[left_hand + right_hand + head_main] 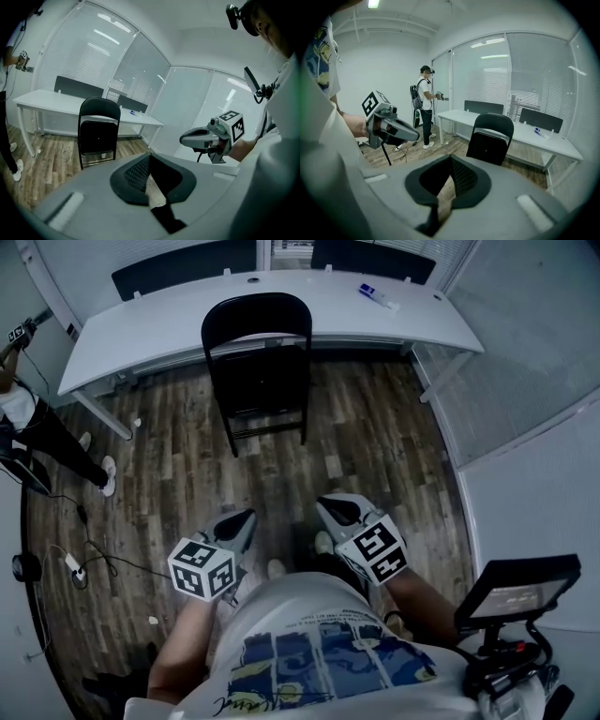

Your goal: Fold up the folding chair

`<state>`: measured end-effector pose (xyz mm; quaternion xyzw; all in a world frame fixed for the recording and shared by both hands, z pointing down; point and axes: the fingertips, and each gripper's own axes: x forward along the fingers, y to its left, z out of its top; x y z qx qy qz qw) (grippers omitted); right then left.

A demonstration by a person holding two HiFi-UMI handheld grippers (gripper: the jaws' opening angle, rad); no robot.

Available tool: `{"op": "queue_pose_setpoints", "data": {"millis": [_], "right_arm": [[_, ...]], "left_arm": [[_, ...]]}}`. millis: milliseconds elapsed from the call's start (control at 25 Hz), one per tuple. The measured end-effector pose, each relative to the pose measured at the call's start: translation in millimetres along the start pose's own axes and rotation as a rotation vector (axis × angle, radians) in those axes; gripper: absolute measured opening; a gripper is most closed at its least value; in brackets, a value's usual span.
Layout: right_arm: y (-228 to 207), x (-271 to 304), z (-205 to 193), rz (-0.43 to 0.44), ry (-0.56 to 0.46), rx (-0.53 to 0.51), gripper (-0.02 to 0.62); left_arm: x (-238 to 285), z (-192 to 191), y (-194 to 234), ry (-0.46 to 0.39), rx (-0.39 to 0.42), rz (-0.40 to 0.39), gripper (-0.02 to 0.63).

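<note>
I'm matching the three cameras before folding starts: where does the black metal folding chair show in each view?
Head view: the black metal folding chair stands at top centre, in front of the long white desk.
Left gripper view: left of centre.
Right gripper view: right of centre.
Shared landmark: the long white desk runs behind the chair in all three.

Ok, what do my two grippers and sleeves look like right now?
Both the left gripper and right gripper are pale grey moulded shells with black claw pads, mesh-textured inside. Each carries a white cube with black square markers. A black cable hangs under the right one. You wear a white printed T-shirt, forearms bare.
</note>
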<state>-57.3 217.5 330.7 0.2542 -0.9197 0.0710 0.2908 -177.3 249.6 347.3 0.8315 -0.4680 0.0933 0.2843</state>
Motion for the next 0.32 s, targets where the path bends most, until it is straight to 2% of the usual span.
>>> {"op": "queue_pose_setpoints", "data": {"millis": [320], "right_arm": [[-18.1,-2.7,-3.4,0.014,-0.005,0.007,0.003]], "left_arm": [[13.1,-0.2,2.6,0.017,-0.019,0.030,0.005]]}}
